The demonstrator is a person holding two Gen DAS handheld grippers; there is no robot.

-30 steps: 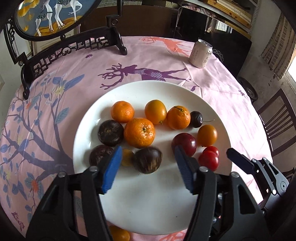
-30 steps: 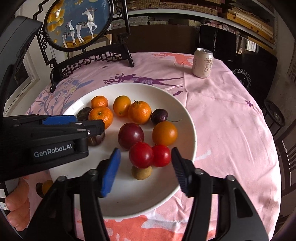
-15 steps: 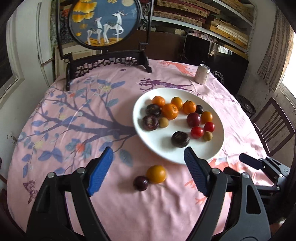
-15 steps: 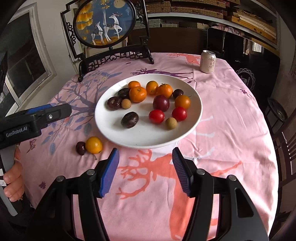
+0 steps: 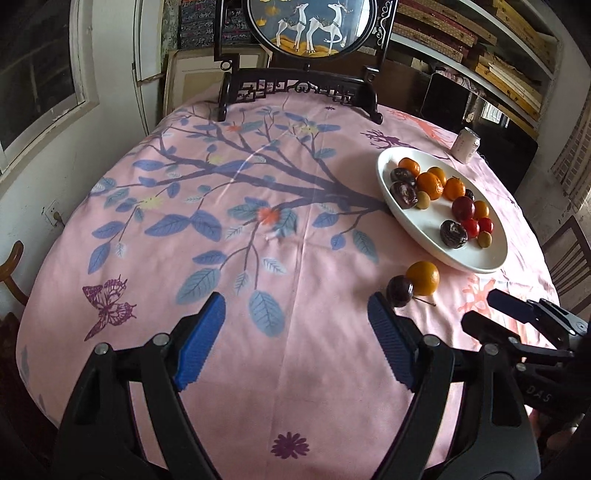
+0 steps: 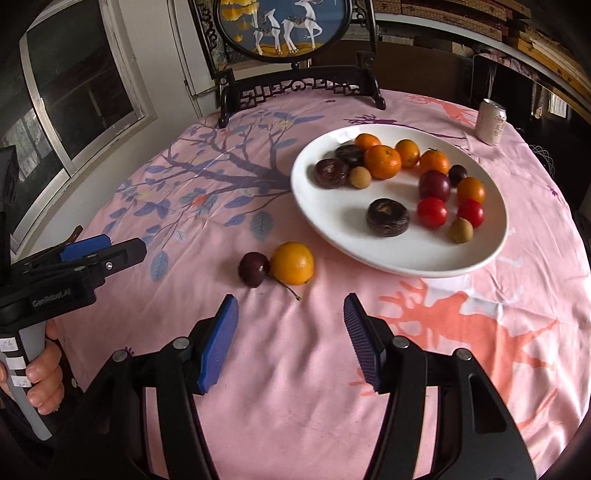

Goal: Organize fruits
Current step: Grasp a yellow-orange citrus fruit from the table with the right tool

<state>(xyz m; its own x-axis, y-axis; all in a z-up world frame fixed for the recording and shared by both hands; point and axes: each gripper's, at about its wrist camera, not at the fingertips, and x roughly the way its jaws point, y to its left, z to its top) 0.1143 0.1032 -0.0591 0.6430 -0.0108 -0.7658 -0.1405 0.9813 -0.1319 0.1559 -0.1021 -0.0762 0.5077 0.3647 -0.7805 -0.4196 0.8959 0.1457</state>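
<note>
Fruits lie in two groups on a round table under a pink tablecloth [image 5: 258, 369] printed with a blue-leaved tree, a purple butterfly, purple and coral deer. Most of them sit on a white plate [image 6: 369, 243] ahead and to the right of the right gripper [image 6: 291, 332]: mandarins [image 6: 382, 161], dark wrinkled passion fruits [image 6: 388, 217], a plum [image 6: 434, 184], red cherry tomatoes [image 6: 431, 212] and small tan longans [image 6: 461, 230]. Two fruits are off the plate, on the cloth: an orange fruit [image 6: 292, 263] touching a dark cherry [image 6: 253, 268] with its stem lying toward the gripper. They rest just ahead of the right gripper's left finger, near the plate's rim.

The right gripper's jaws stand moderately apart with only cloth between them. The left gripper [image 5: 295, 336] has its jaws wide, also empty; the loose pair sits just beyond its right finger, the plate further ahead to the right. A hand [image 6: 40, 373] grips the left gripper's handle at the left edge of the right wrist view.

Beyond the plate stands a pale drinks can [image 6: 490, 122]. At the table's far edge a dark carved stand holds a round deer picture [image 5: 317, 26]. A window [image 6: 74, 96] fills the wall to the left; shelves [image 5: 498, 66] of stacked flat goods run along the right, with dark wooden chairs [image 5: 569, 254] below.
</note>
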